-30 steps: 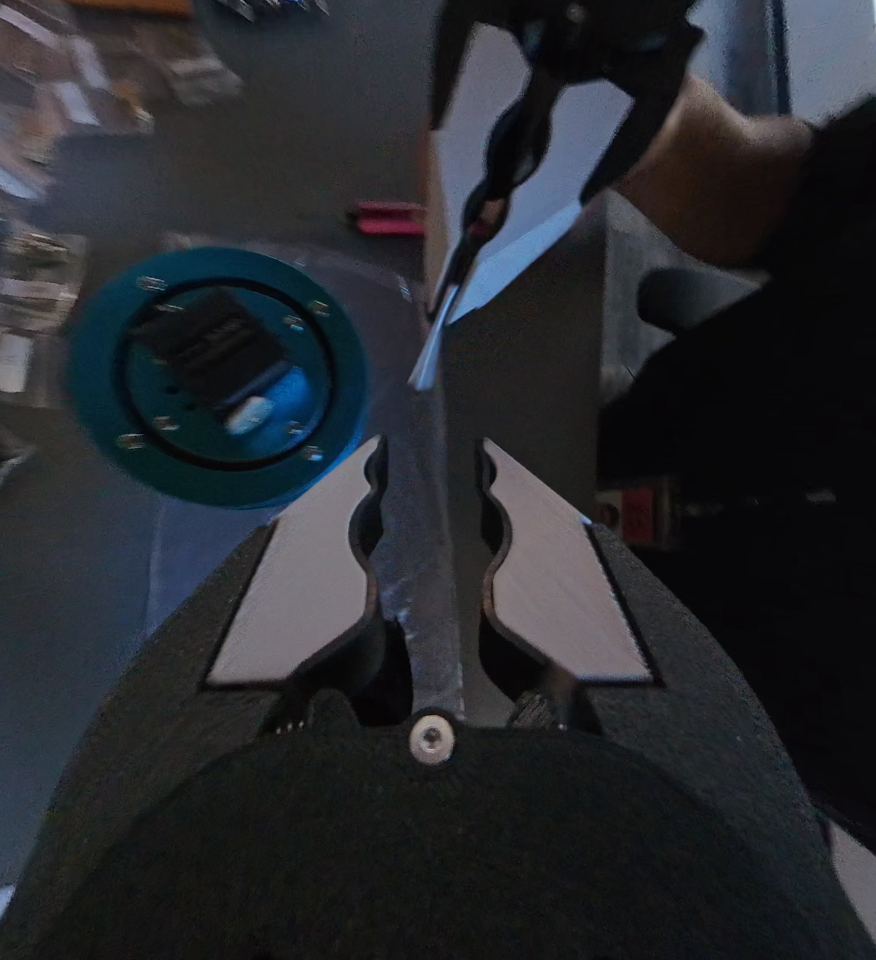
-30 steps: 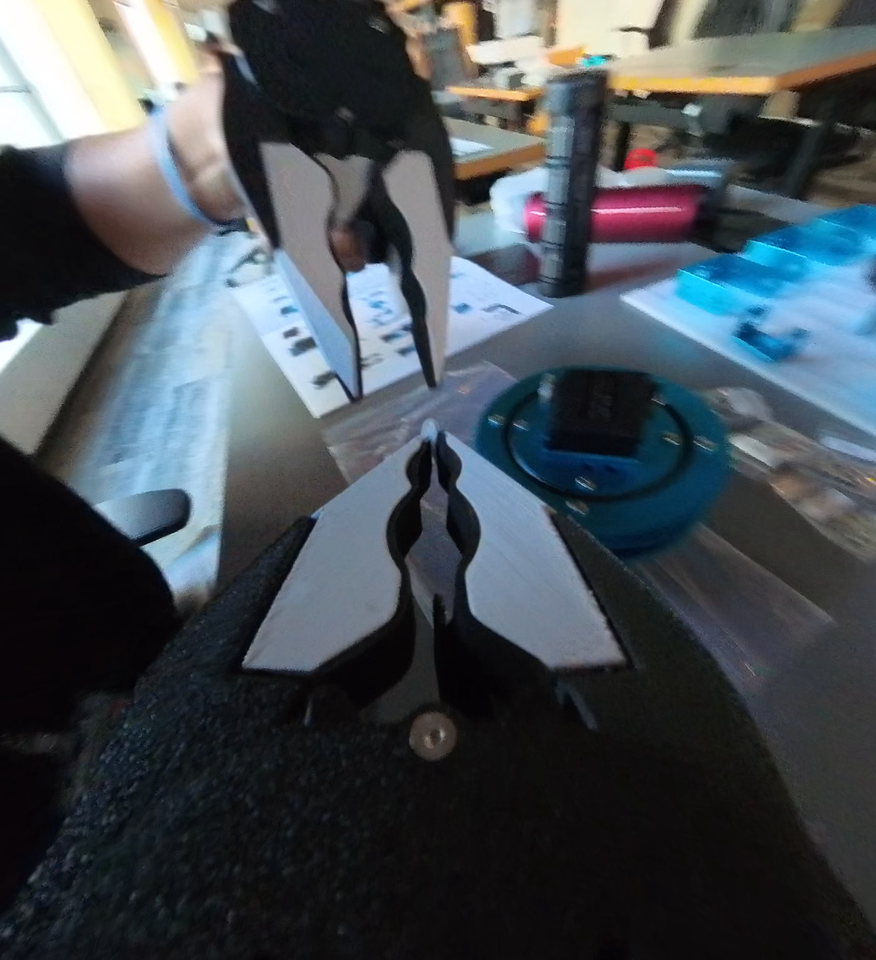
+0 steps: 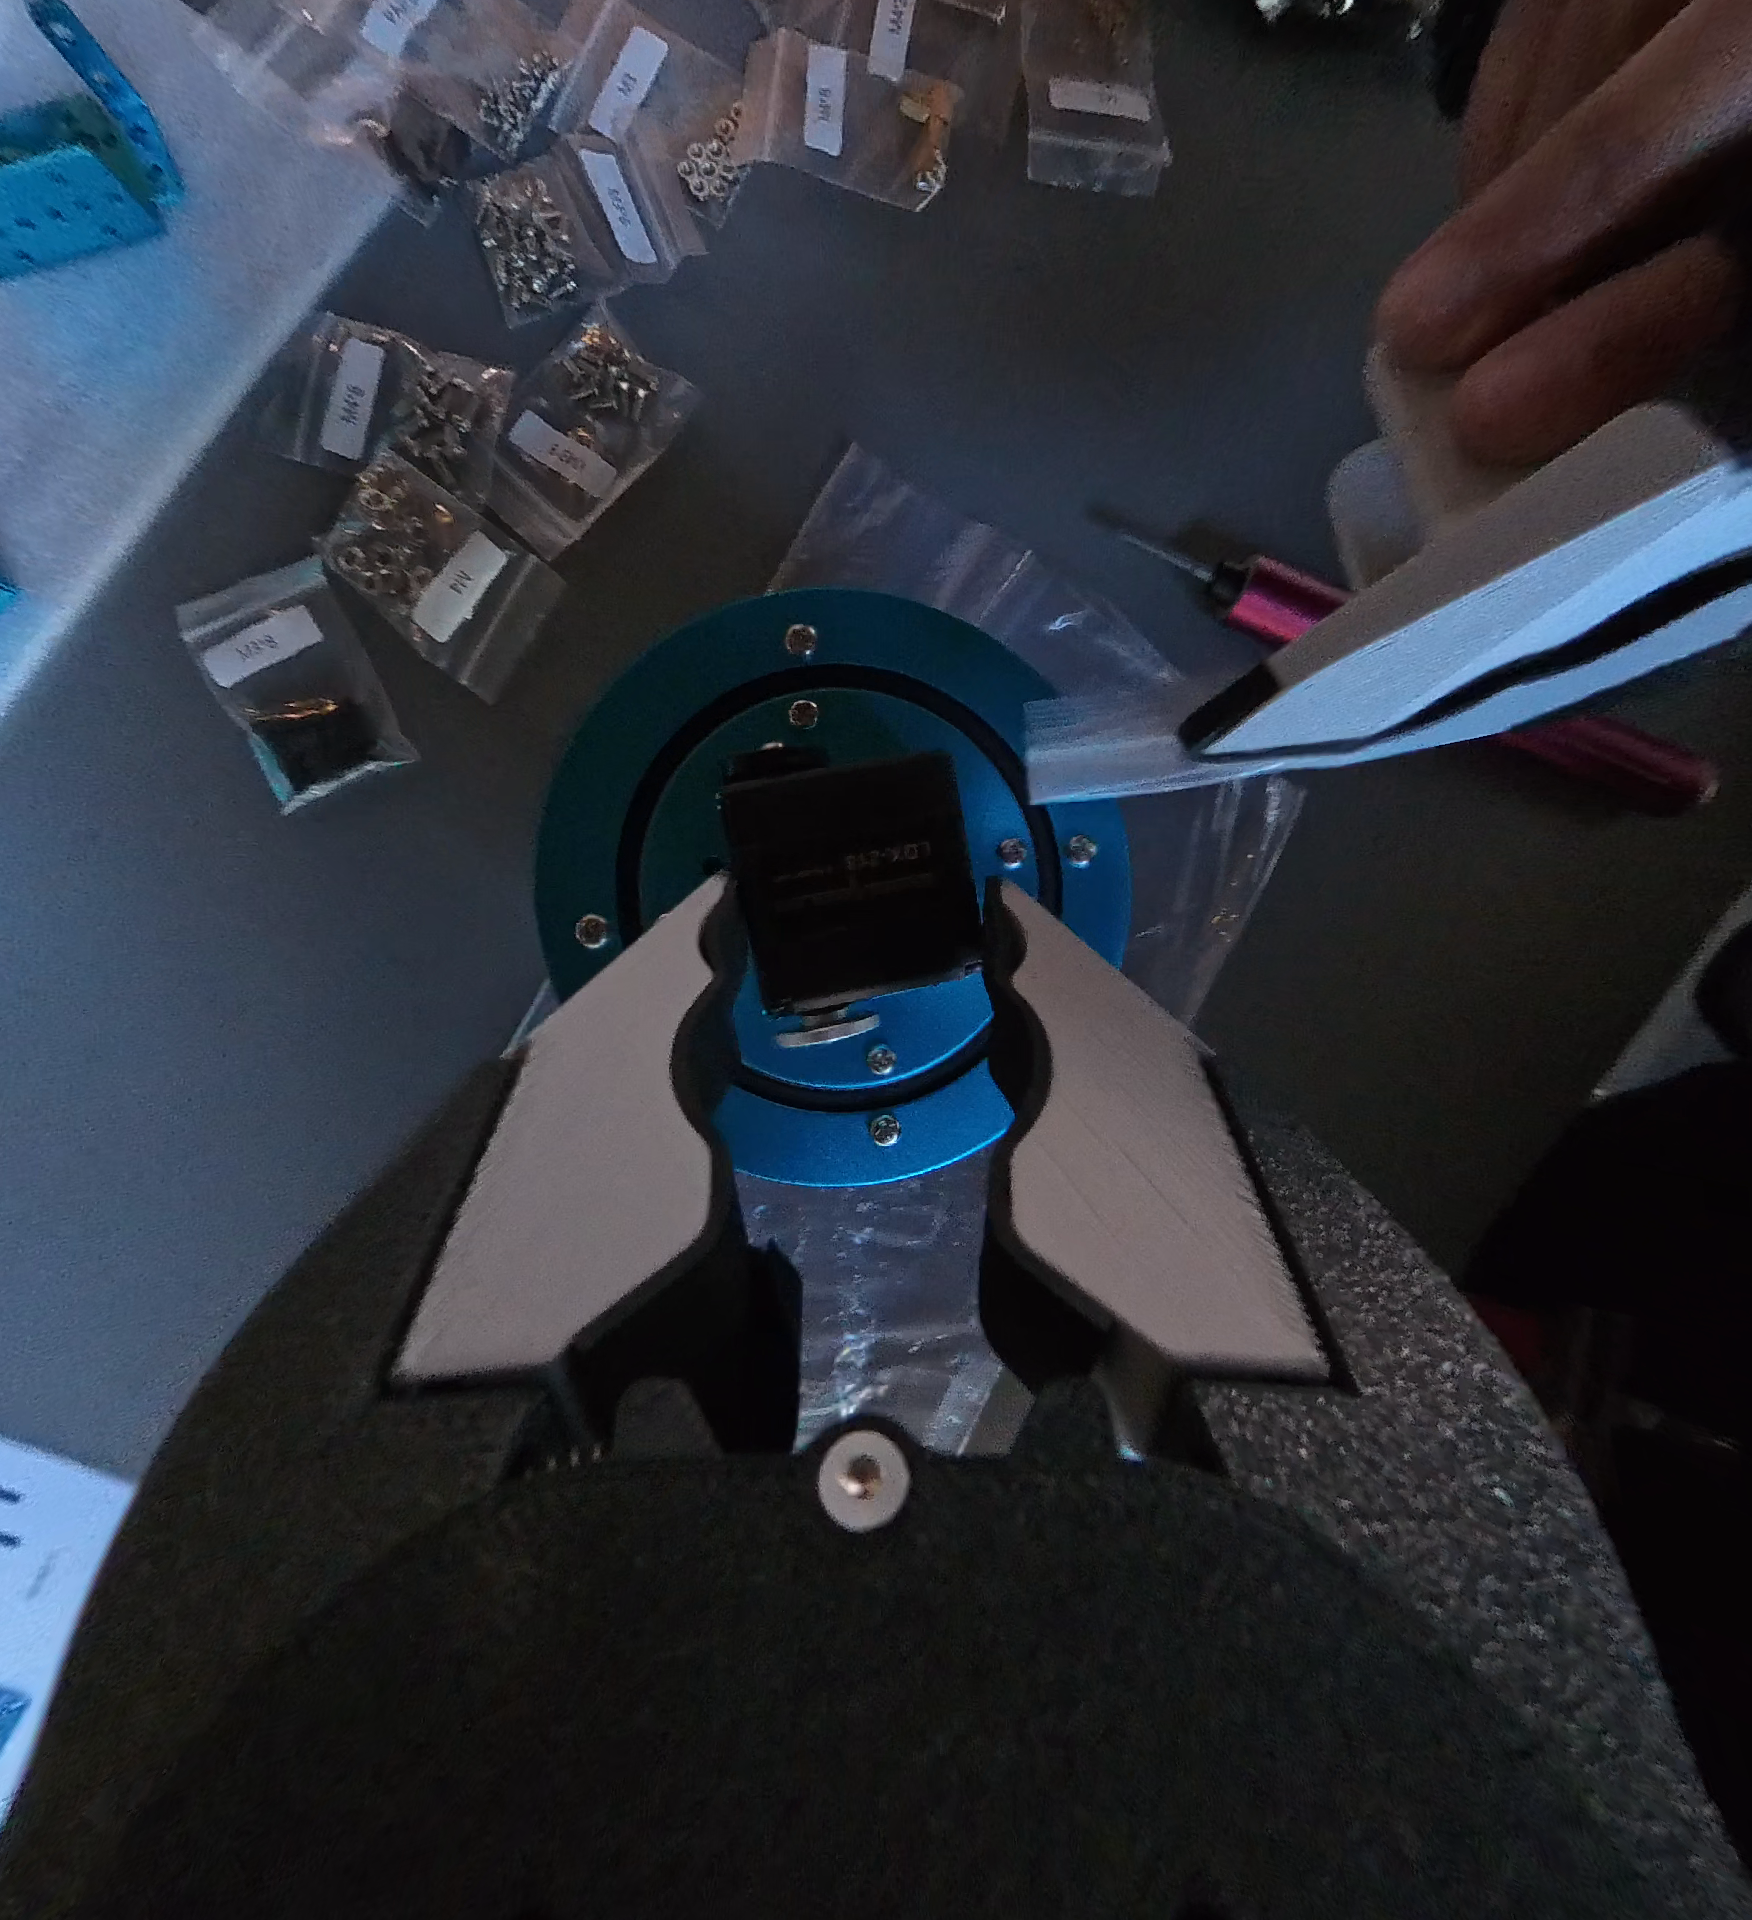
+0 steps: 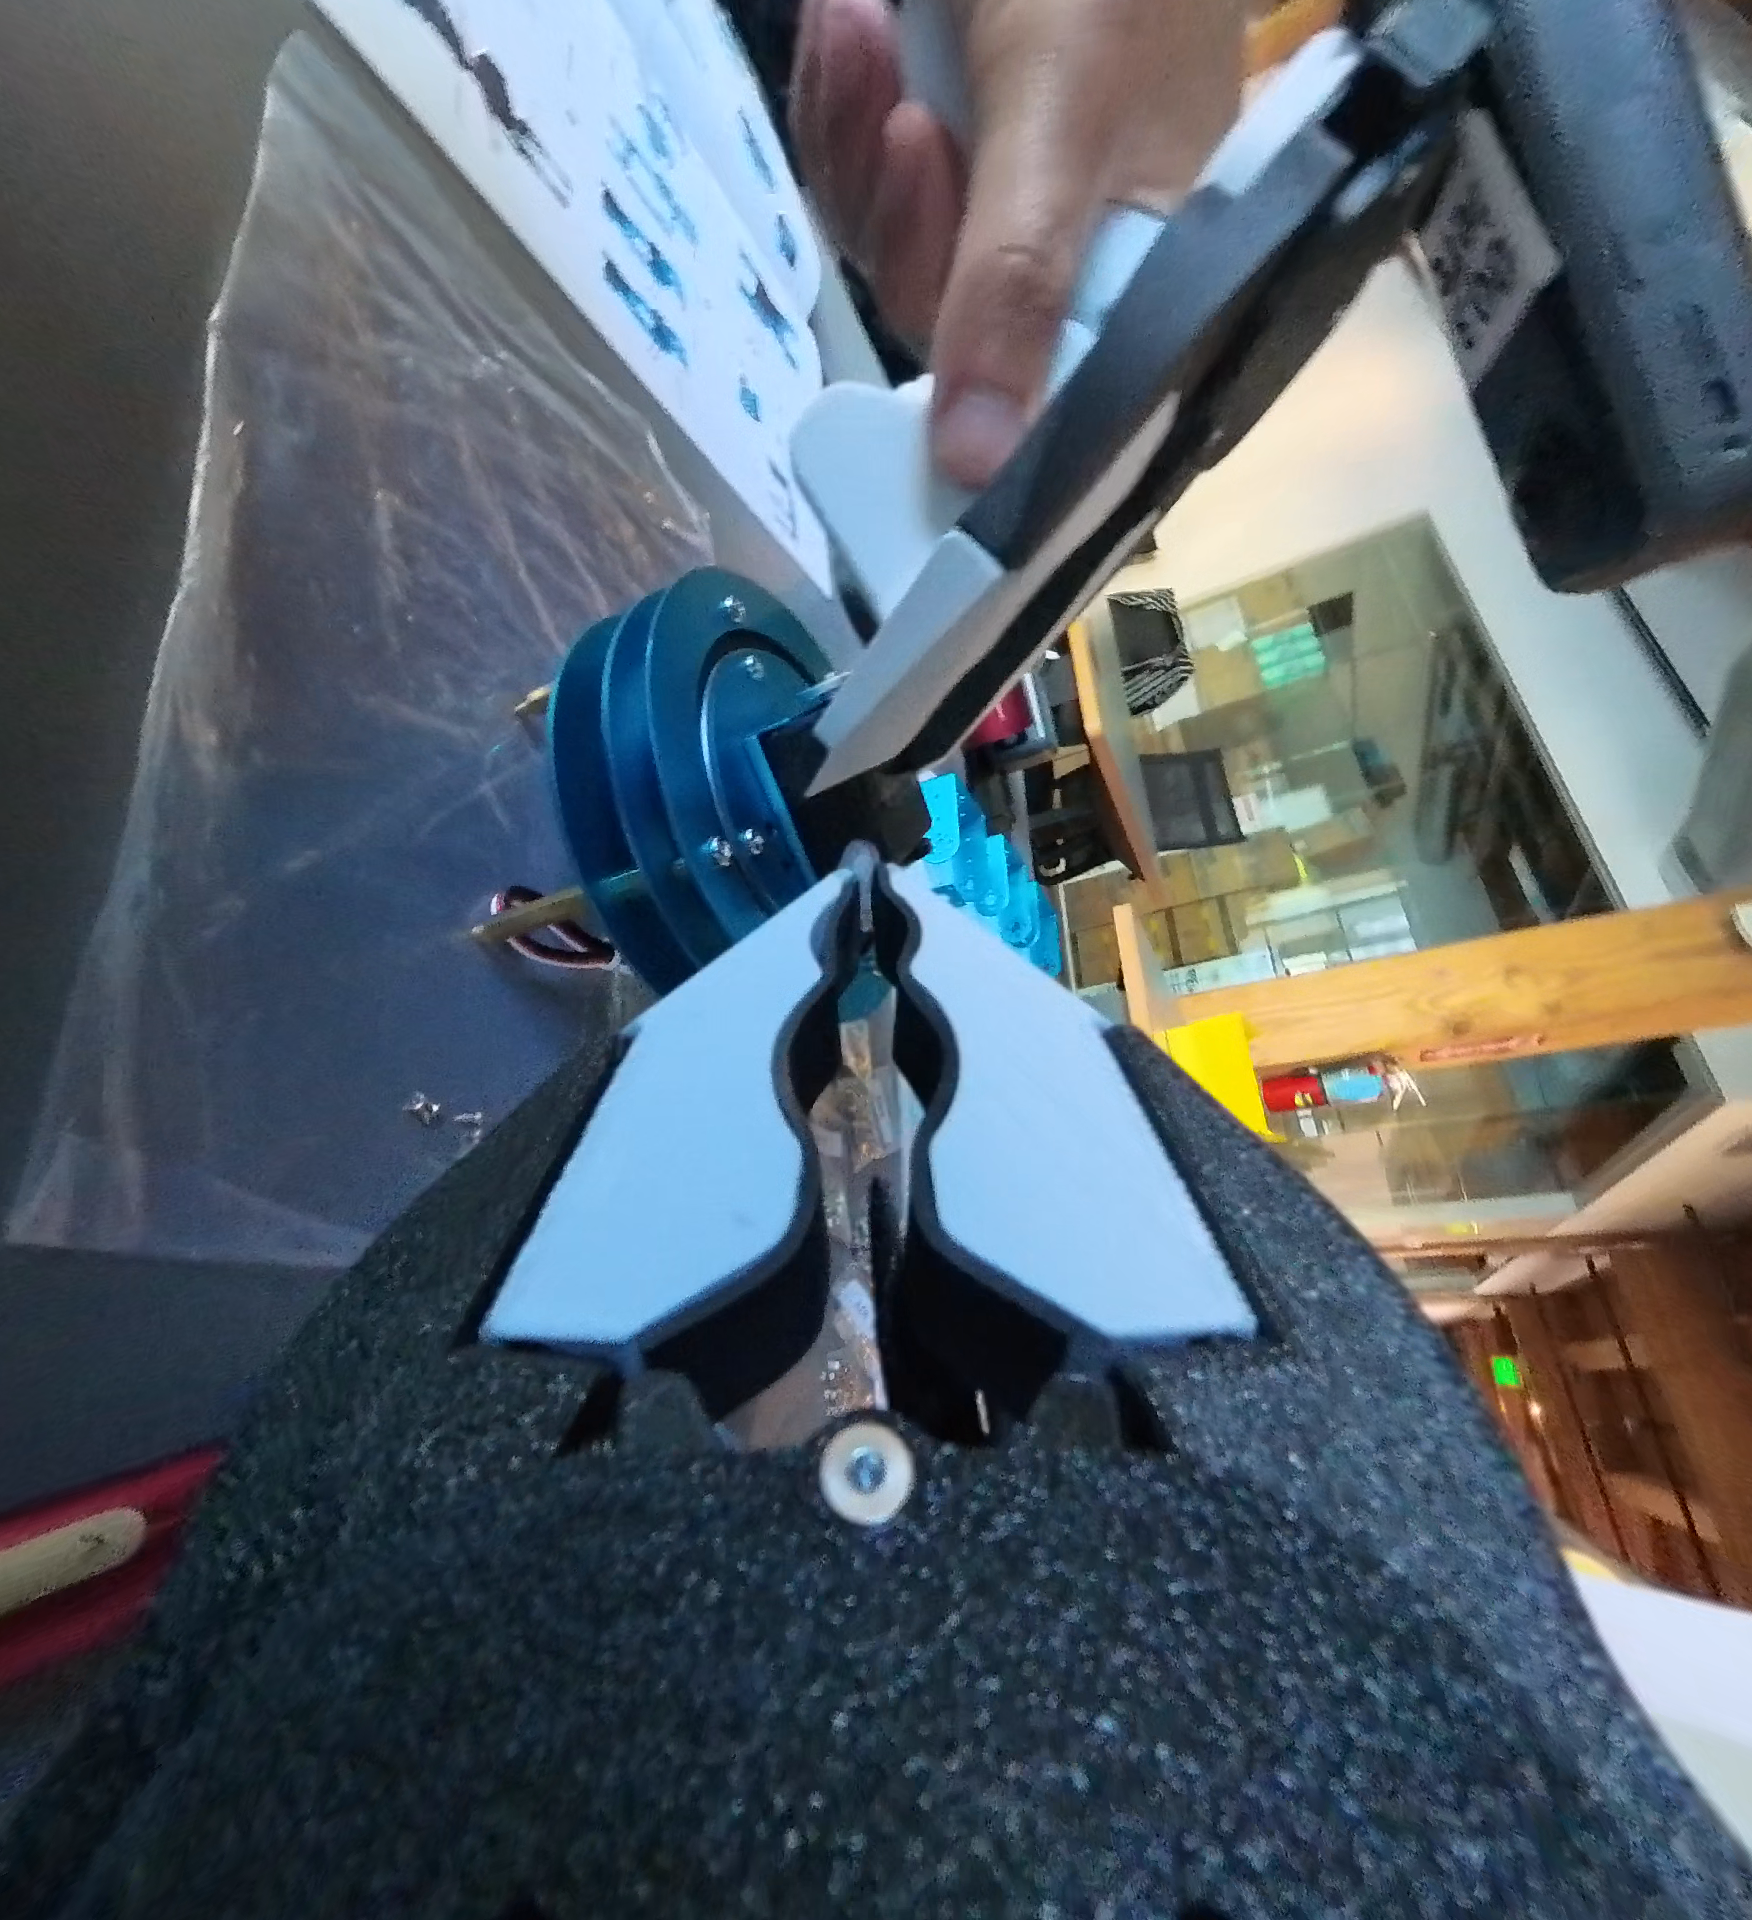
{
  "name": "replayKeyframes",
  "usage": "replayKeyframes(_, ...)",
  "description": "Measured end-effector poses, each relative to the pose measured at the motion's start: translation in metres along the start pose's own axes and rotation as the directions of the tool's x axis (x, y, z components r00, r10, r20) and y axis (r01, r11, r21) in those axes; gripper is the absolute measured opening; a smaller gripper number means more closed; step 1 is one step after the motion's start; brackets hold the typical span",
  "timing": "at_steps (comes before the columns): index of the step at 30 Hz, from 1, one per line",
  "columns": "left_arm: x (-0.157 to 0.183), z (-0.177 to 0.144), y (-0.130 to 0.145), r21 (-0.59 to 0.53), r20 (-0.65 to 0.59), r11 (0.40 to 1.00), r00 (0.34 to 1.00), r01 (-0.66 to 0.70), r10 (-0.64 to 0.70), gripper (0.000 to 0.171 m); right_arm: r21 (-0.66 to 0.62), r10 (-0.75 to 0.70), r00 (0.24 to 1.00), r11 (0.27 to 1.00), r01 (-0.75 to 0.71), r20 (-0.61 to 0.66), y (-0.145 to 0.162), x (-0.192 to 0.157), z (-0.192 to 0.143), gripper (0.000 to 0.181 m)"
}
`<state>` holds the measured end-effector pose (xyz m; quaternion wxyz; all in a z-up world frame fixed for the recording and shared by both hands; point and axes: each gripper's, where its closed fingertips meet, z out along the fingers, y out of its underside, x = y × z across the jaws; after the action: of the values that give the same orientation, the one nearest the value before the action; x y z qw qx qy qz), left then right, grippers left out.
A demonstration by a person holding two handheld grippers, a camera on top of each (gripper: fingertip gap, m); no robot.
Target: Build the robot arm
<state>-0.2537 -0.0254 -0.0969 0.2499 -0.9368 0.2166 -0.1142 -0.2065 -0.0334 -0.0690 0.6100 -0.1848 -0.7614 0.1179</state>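
Straddling the black rectangular servo block (image 3: 851, 894) on the round blue metal disc (image 3: 1080, 904), my left gripper (image 3: 856, 899) stands half open, fingertips flanking it, contact unclear. Right wrist view: my right gripper (image 4: 864, 871) is pinched on a clear plastic bag strip (image 4: 856, 1122), disc just ahead.
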Motion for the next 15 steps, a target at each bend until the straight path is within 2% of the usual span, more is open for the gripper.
replayKeyframes(8, 0.002, -0.003, 0.0, -0.036, -0.123, 0.998, 0.99, 0.057, -0.061, 0.044, 0.002, -0.104, 0.992, 0.995, 0.104, 0.068, -0.007, -0.015, 0.01, 0.001)
replayKeyframes(15, 0.0, -0.004, -0.001, -0.038, -0.181, 0.996, 0.979, 0.083, -0.089, 0.044, 0.02, -0.121, 0.99, 0.993, 0.12, 0.066, -0.013, -0.014, 0.017, 0.001)
